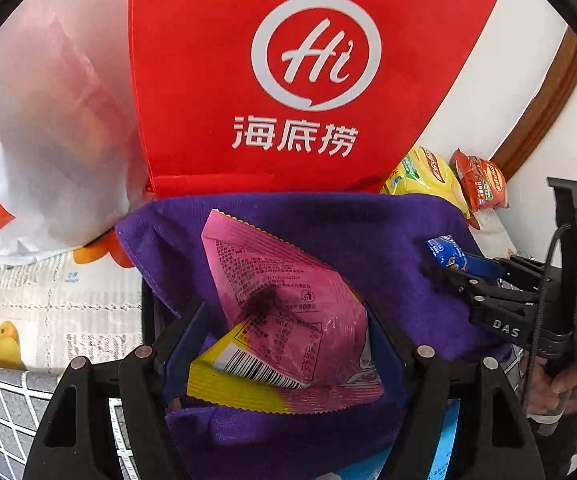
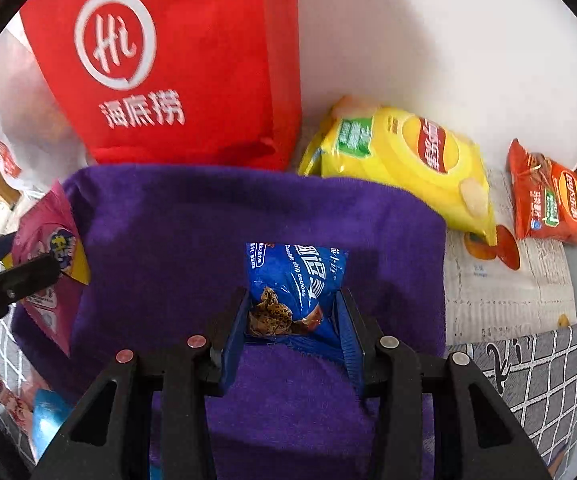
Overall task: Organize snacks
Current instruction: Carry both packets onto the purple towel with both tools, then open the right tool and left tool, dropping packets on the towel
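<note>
Left gripper [image 1: 284,344] I've got clamped on the pink snack packet [image 1: 288,312], right gripper [image 2: 292,316] pinching the blue chocolate chip cookie bag [image 2: 294,288], both over the purple towel [image 2: 208,220]

Red bag [image 1: 288,80]: white "Hi" logo, "海底捞". Blue cookie packet [image 2: 296,284]: "Chocolate chip cookies". Right gripper [image 1: 448,270] body: "DAS". Pink snack packet [image 1: 284,300]: barcode, "15%", fine print illegible.

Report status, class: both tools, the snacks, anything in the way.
Left tool shut on pink snack packet. Right tool shut on blue cookie packet. Both over purple towel. Red bag stands behind; nothing between.
</note>
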A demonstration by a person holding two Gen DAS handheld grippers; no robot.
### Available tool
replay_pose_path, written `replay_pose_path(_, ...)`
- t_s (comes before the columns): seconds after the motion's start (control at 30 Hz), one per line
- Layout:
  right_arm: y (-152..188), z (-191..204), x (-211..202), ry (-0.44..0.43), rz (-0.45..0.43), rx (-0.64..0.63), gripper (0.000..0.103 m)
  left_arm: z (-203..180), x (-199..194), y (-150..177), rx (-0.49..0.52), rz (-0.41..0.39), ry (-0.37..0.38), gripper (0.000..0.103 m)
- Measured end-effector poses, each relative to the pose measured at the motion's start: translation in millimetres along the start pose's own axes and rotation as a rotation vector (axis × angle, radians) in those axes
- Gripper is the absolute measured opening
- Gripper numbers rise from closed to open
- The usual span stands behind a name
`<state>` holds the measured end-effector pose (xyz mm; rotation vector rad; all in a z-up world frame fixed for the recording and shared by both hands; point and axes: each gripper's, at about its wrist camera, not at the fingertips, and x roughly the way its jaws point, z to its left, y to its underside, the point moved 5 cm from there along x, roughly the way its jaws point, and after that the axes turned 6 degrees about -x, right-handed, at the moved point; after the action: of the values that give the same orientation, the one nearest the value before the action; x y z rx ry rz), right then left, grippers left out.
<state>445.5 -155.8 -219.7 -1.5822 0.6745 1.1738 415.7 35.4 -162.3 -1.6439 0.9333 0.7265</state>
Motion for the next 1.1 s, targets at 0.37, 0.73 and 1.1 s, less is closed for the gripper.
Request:
replay_pose_path(0.37,0,-5,19,0.007,0.034,0.032,0.044,-6,15,2,0.019,0.025,-0.018,0.075)
replay_pose_path(0.73,-4,3,12,0.002,0.021,0.013,0.070,-13,22,5,0.053,0.059,-0.021,0.076)
replay_pose_path(1.1,-12,14,-16,-0.028,-0.050,-0.014,0.088,-14,8,-2,0.060,0.019,-0.027,0.092)
